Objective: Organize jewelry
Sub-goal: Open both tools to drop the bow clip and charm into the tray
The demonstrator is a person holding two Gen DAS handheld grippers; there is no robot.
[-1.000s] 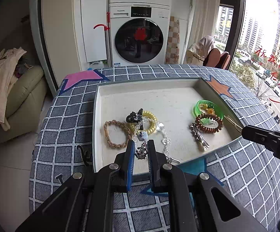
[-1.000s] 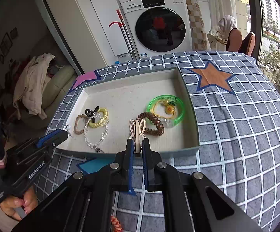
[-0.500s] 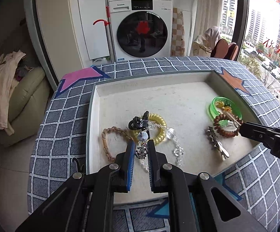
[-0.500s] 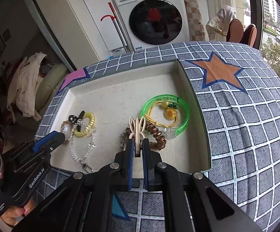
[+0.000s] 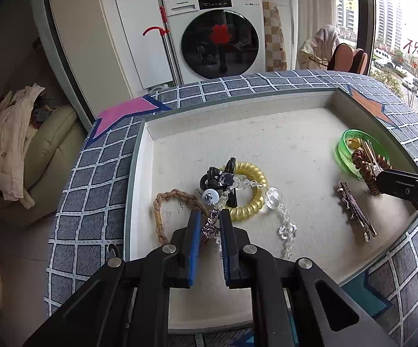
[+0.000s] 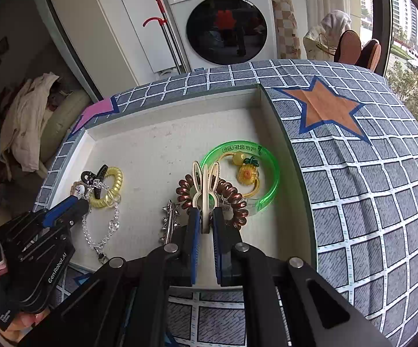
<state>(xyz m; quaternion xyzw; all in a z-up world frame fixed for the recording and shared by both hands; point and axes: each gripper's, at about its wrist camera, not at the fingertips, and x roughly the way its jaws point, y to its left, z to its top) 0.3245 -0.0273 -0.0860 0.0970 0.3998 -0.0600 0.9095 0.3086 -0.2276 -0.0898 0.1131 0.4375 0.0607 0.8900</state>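
Left gripper (image 5: 210,225): jaws nearly together, pinching a small silver charm piece (image 5: 210,229) between the blue pads; the piece hangs from a white disc (image 5: 209,196) just ahead of the fingertips.
Right gripper (image 6: 206,222): jaws closed tight on the base of a cream rabbit-ear hair clip (image 6: 205,183), whose ears point away from the fingers.
Under the left fingertips: a yellow spiral hair tie (image 5: 252,190) with a black claw clip (image 5: 217,177) lying across it; a clear bead chain (image 5: 281,217) trails from them toward the near wall of the tray.
Left of those: a tan braided bracelet (image 5: 162,211), lying flat beside the left finger.
Under the right fingertips: a brown spiral hair tie (image 6: 232,199), partly behind the rabbit-ear clip and touching a green bangle (image 6: 266,167).
Inside the bangle: a yellow sunflower hair tie (image 6: 247,173).
Between the two clusters: a silver spiked barrette (image 6: 170,219), just left of the right gripper's finger.
Tray (image 6: 174,107): shallow, cream inside with grey-green walls; all the jewelry lies in its near half, yellow group left, green group right.
Table (image 6: 367,202): covered in blue-grey checked cloth with an orange star (image 6: 324,107) right of the tray and a pink star (image 5: 122,112) at its far left corner.
Person: fingers (image 6: 32,319) under the left gripper's handle, seen from the right wrist.
Background: a white washing machine (image 5: 217,29) beyond the table.
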